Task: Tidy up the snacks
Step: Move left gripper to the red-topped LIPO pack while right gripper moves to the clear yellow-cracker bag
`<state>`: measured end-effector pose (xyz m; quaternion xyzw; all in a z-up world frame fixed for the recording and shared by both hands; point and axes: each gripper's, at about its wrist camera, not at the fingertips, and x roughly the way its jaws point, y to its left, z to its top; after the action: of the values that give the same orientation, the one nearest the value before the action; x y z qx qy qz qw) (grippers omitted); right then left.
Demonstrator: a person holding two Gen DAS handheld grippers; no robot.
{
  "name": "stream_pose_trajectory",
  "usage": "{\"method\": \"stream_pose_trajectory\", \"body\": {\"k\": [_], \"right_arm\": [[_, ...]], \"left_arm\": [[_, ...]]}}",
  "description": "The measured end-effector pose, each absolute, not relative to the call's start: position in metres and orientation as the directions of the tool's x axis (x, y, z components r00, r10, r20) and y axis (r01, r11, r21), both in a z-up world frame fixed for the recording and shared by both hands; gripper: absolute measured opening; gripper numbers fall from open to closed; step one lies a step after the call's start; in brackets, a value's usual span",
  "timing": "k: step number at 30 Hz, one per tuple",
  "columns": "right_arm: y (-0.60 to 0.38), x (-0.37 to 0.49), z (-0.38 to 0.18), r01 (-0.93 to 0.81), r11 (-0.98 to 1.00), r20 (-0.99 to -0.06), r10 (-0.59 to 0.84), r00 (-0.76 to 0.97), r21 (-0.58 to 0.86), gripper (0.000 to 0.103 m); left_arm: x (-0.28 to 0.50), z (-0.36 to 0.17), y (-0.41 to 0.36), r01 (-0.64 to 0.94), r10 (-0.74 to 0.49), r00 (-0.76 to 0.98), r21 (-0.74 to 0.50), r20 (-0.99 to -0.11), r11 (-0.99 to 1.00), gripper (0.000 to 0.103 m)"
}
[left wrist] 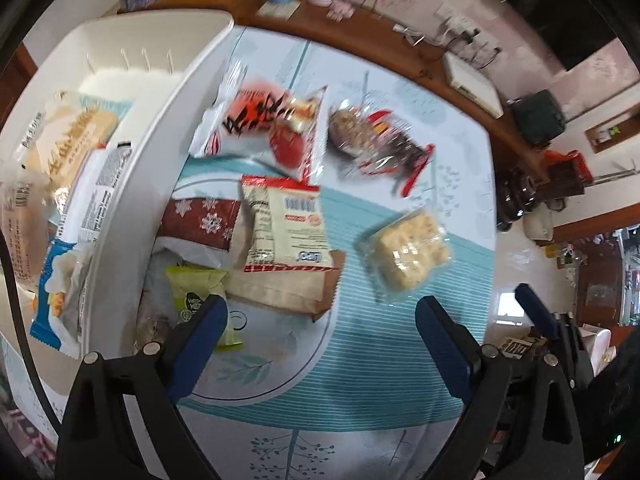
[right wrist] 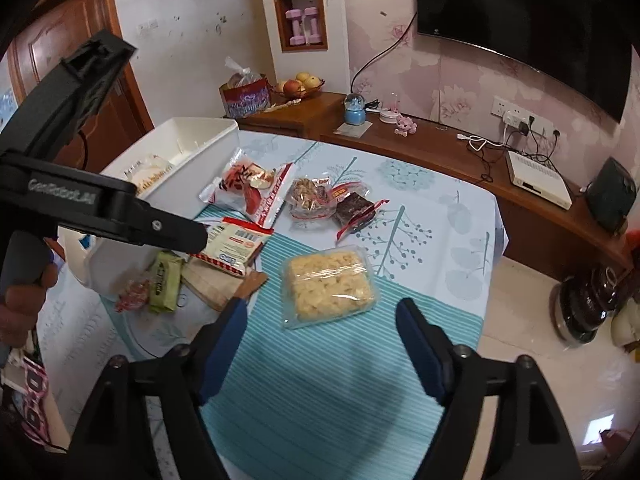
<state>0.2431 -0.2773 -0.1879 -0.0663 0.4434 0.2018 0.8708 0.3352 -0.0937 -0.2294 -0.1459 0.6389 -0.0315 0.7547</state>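
Observation:
A white bin (left wrist: 188, 92) at the left holds several wrapped snacks. Loose on the tablecloth lie a red-and-white packet (left wrist: 260, 128), a dark nut bar in clear wrap (left wrist: 376, 136), a white packet with a red border (left wrist: 284, 228), a brown paper packet (left wrist: 288, 292), a green packet (left wrist: 196, 292) and a yellow puffed cake in clear wrap (right wrist: 328, 284). My left gripper (left wrist: 322, 308) hangs open above the table, just short of the brown packet, with nothing between its fingers. My right gripper (right wrist: 324, 312) is open too, and the yellow cake lies just beyond its fingertips.
A wooden cabinet (right wrist: 440, 148) runs along the far wall with a snow globe (right wrist: 355, 110), a fruit bowl and a white box with cables. The table's right edge (right wrist: 496, 248) drops to a tiled floor. A hand (right wrist: 20, 300) grips the left tool's handle.

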Motion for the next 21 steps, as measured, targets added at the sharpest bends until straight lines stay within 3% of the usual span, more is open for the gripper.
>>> {"method": "stream_pose_trajectory", "body": {"k": [3,21], "right_arm": [[-0.273,0.247,-0.195,-0.422,0.906,-0.807,0.281,0.520,0.043,0.088],[-0.254,0.265,-0.241,-0.420,0.906,-0.817,0.206,0.538,-0.048,0.089]], "left_arm": [[0.344,-0.239,-0.093,-0.148,-0.221,0.153,-0.243,-0.963,0.959,0.095],[0.402,-0.298,-0.103,-0.215,-0.245,-0.078,-0.223,-0.967,0.951,0.095]]}}
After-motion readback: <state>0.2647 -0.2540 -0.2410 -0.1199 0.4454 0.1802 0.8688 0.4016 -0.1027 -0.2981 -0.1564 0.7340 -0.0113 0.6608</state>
